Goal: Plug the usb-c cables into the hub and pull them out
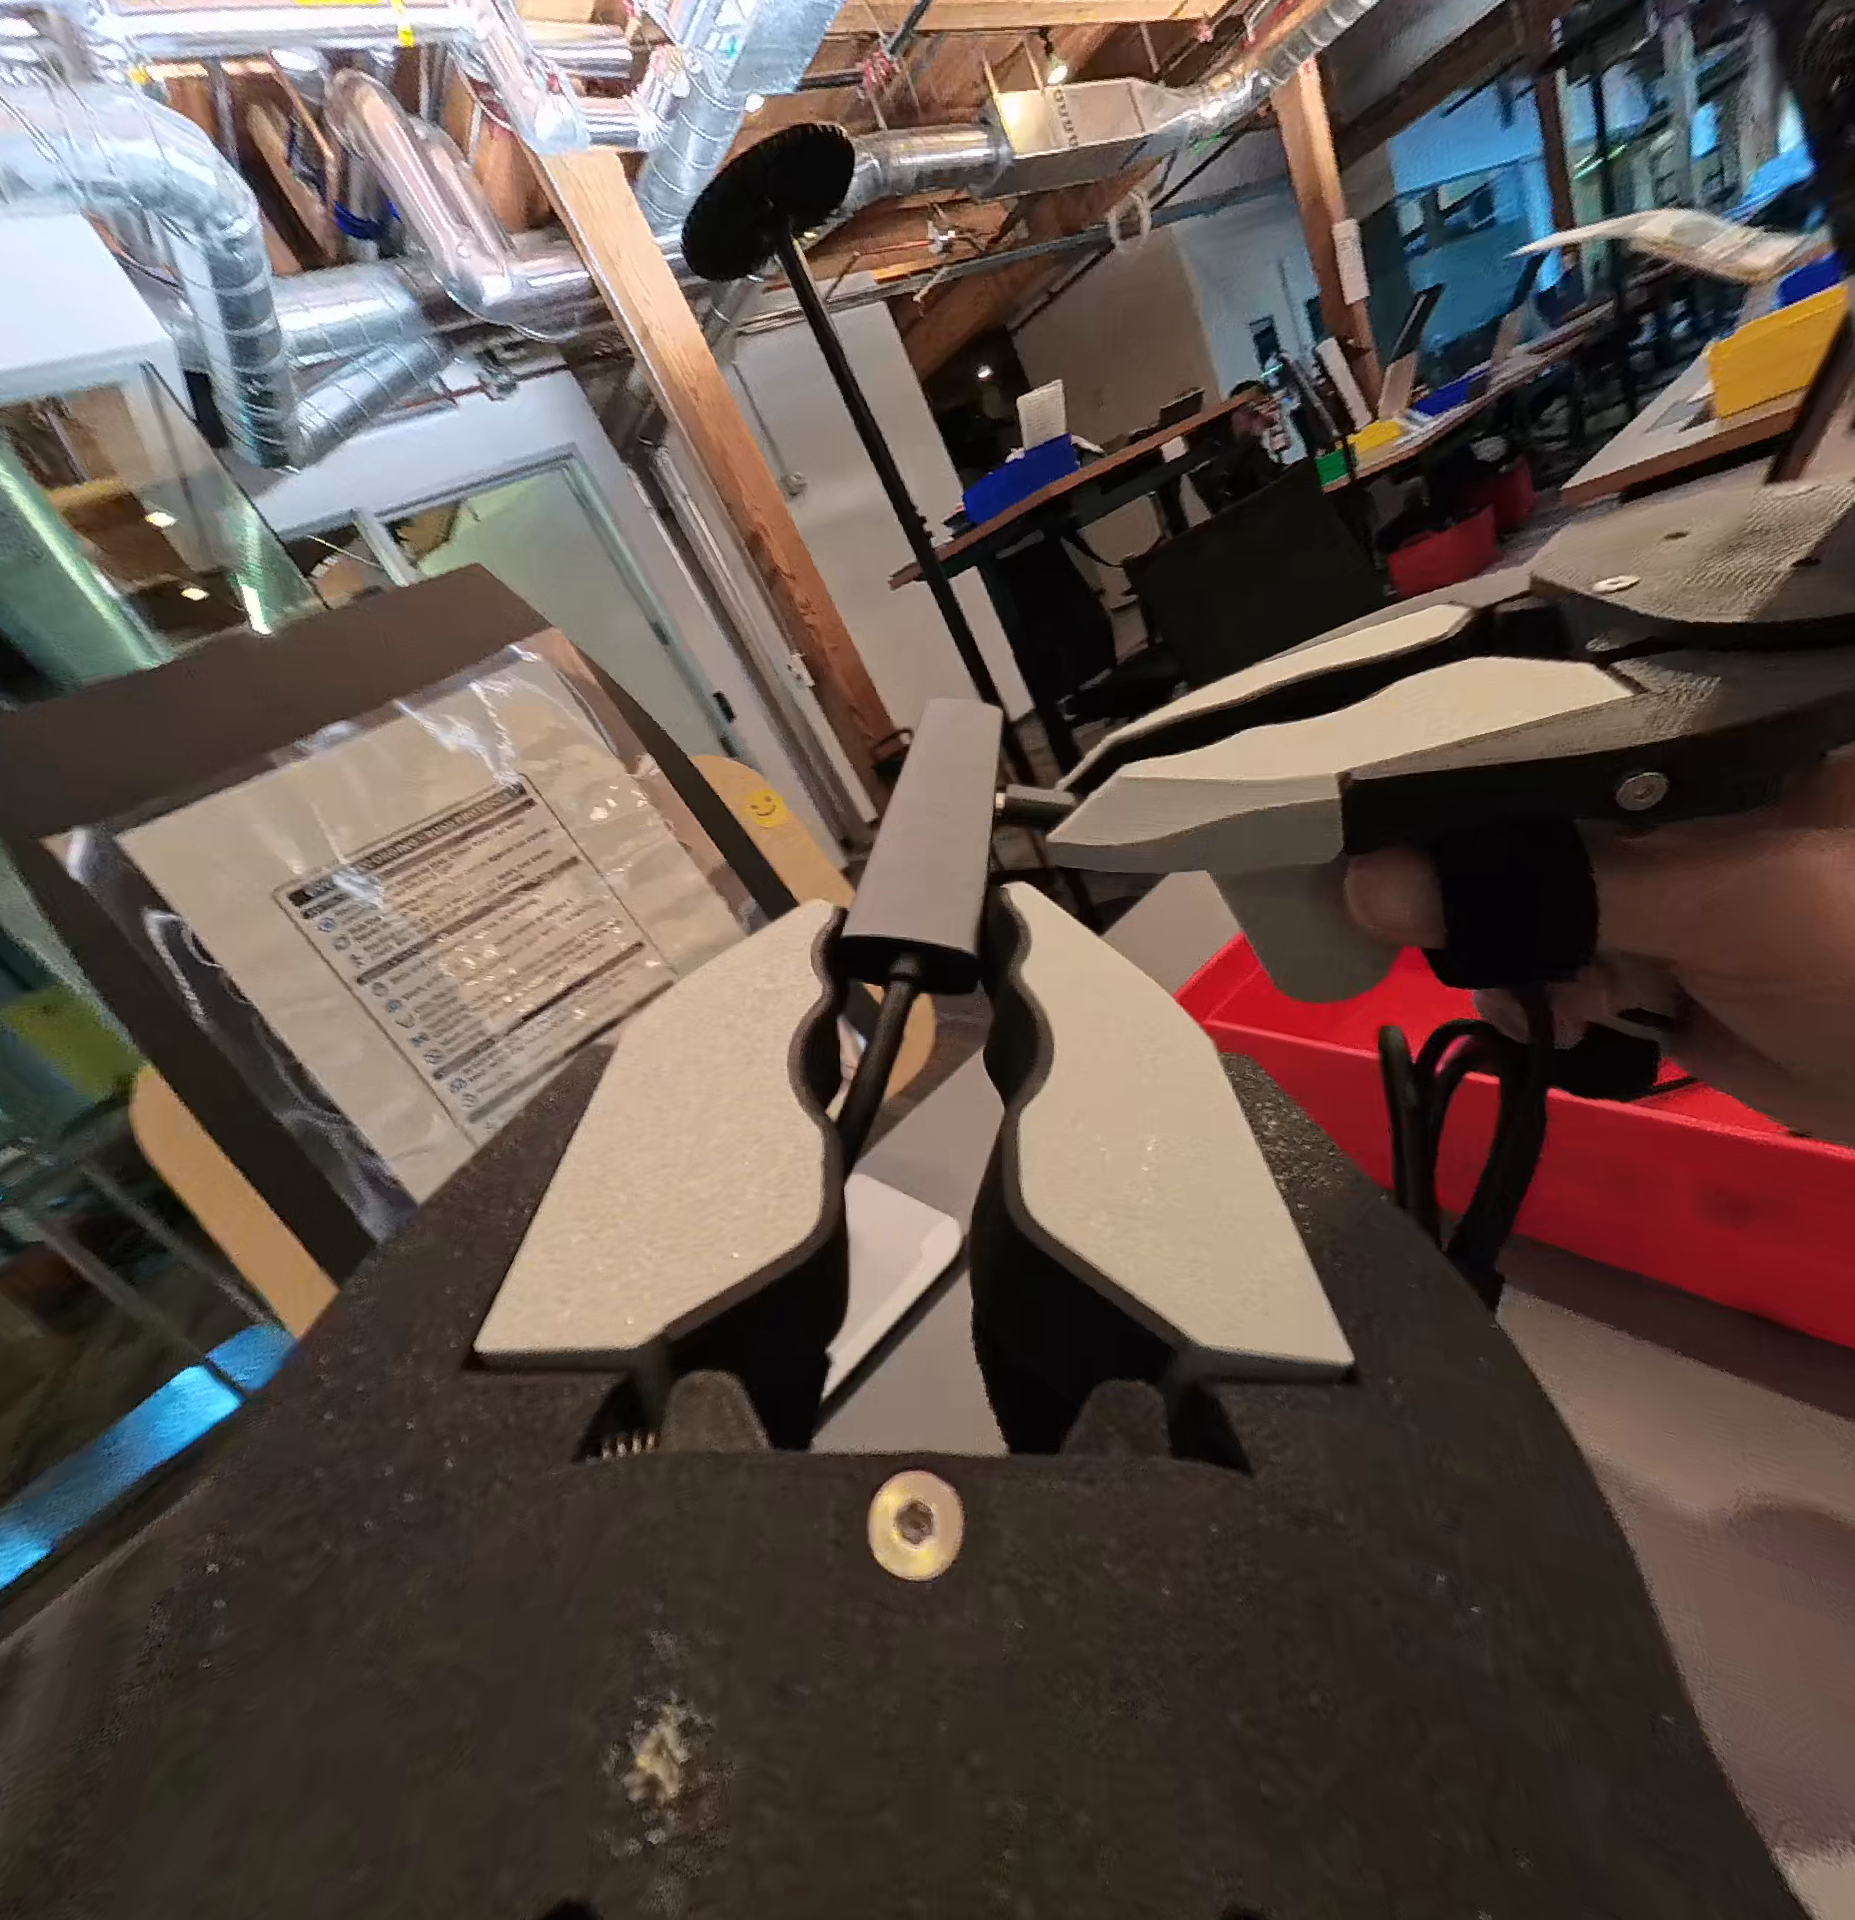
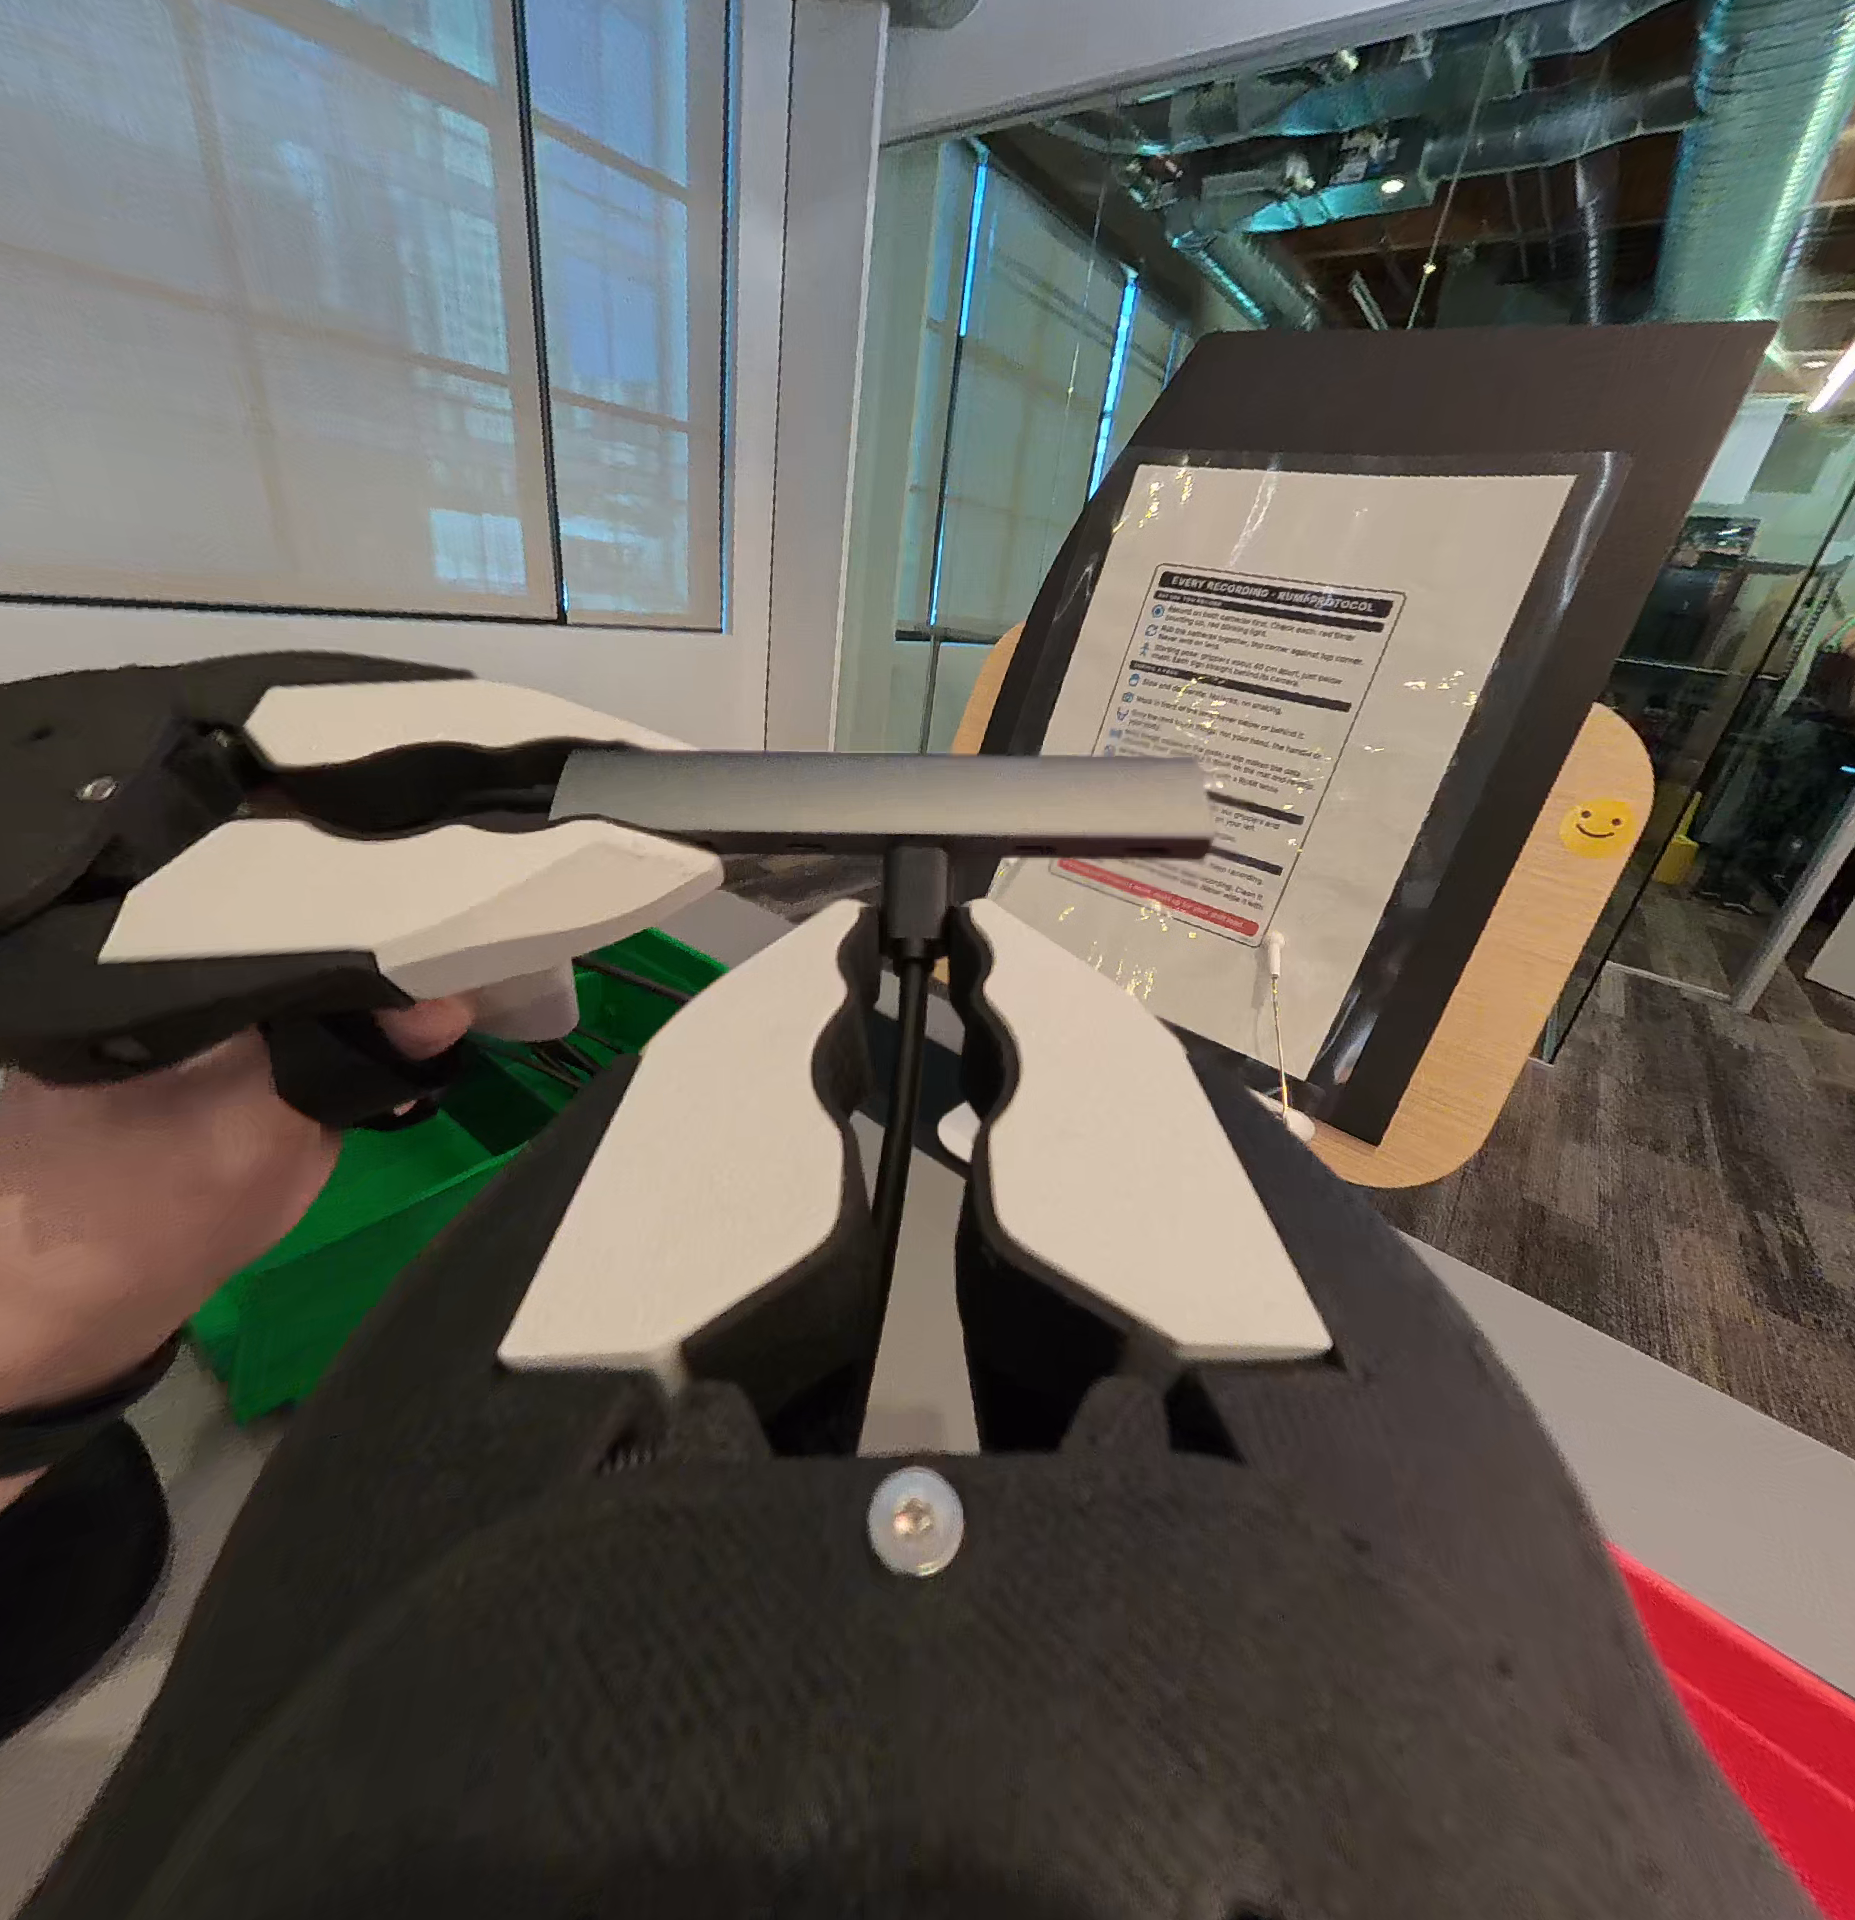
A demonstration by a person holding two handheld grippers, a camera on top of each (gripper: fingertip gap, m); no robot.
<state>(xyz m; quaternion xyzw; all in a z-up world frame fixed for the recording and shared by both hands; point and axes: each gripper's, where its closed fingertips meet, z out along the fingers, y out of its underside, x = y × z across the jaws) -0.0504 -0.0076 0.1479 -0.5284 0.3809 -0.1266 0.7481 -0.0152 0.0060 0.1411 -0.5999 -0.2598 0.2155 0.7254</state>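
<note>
The dark grey hub (image 1: 938, 831) is a slim bar held in the air. My left gripper (image 1: 910, 935) is shut on its near end, and the hub's own black lead (image 1: 873, 1049) hangs down between the fingers. In the right wrist view the hub (image 2: 881, 805) lies crosswise, with the left gripper (image 2: 694, 805) clamped on its left end. My right gripper (image 2: 915, 914) is shut on a black usb-c plug (image 2: 912, 883) that meets a port on the hub's side edge. Its cable (image 2: 897, 1091) trails back between the fingers. In the left wrist view the right gripper (image 1: 1058, 805) comes in from the right with the plug (image 1: 1029, 802).
A red bin (image 1: 1681, 1174) sits at the right with black cables (image 1: 1453, 1143) hanging over it. A green bin (image 2: 403, 1174) sits at the left. A black board with a laminated sheet (image 2: 1318, 727) stands behind the grey table (image 2: 1629, 1455). My hands' fingertips stand some 5 centimeters from each other.
</note>
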